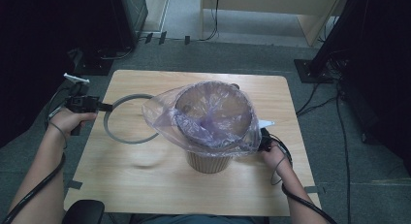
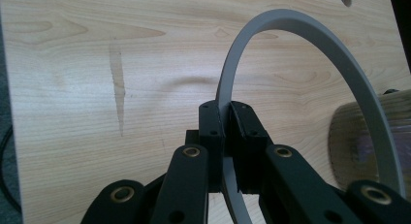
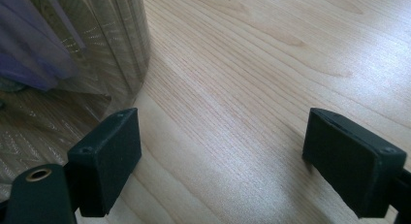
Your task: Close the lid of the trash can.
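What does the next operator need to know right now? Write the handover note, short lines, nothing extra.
Left hand-held gripper: shut on the grey ring, held by its band off the table, left of the bin.
Right hand-held gripper: open, nothing between the jaws, low beside the bin's base.
Bin: upright mid-table, clear plastic bag set in it, edges draped loosely over the rim.
Done: bag in the bin, ring picked up.
Left, most likely: bring the ring over the bin and press it down over the bag's rim; tidy loose plastic.

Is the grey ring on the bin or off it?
Off. The grey ring is pinched in the left gripper, beside the bin. The bag hangs loose over the bin's rim, with no ring on it.
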